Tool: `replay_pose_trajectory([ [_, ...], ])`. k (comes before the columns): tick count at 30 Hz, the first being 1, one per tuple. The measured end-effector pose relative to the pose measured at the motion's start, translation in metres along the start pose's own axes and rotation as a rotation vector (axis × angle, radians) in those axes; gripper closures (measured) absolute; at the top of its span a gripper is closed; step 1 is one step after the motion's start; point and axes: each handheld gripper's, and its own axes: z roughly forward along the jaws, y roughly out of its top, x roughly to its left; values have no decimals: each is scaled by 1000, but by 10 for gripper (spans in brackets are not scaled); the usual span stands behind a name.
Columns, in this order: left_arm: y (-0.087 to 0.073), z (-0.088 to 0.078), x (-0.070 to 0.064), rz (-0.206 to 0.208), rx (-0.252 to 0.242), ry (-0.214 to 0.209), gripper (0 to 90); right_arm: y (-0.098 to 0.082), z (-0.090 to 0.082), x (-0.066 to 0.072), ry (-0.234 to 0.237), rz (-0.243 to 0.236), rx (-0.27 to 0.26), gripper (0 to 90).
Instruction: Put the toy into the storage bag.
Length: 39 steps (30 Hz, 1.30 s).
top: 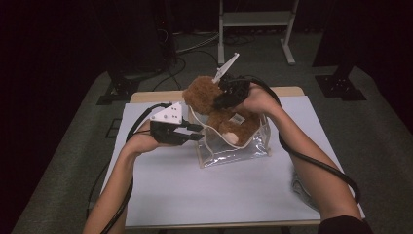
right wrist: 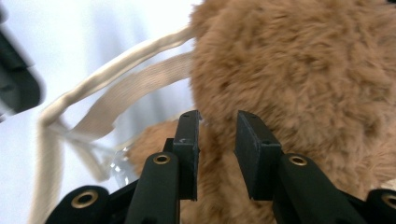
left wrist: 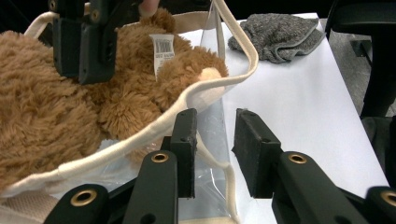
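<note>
White worktop [top: 195, 195], dark room behind. Brown teddy bear [top: 219, 109] half inside clear bag [top: 234, 146], mid-worktop. Left claw [top: 198, 132] apart at bag rim. Right claw [right wrist: 217, 140] apart over bear's fur, gripping nothing.

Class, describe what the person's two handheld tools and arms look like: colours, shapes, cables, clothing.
Both tools are black with flat rectangular pads and brass-coloured rivets. The left tool carries a grey three-cornered plate; the right tool has one too. Thick black cables trail along bare forearms; a dark sleeve shows at the right.
</note>
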Motion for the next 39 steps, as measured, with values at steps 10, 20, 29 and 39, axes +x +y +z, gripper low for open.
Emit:
replay_pose_trajectory([
  [10,10,11,-4,21,-15,-36,635,-14,-9,10,39,-6,31,657],
  [20,11,16,-12,22,-13,-50,609,-42,-35,39,110,-49,-1,590],
  [29,3,16,-15,4,-4,-48,564,-63,-41,51,112,-63,6,522],
  [39,9,26,-18,4,-29,-60,542,-62,-16,56,29,-83,96,585],
])
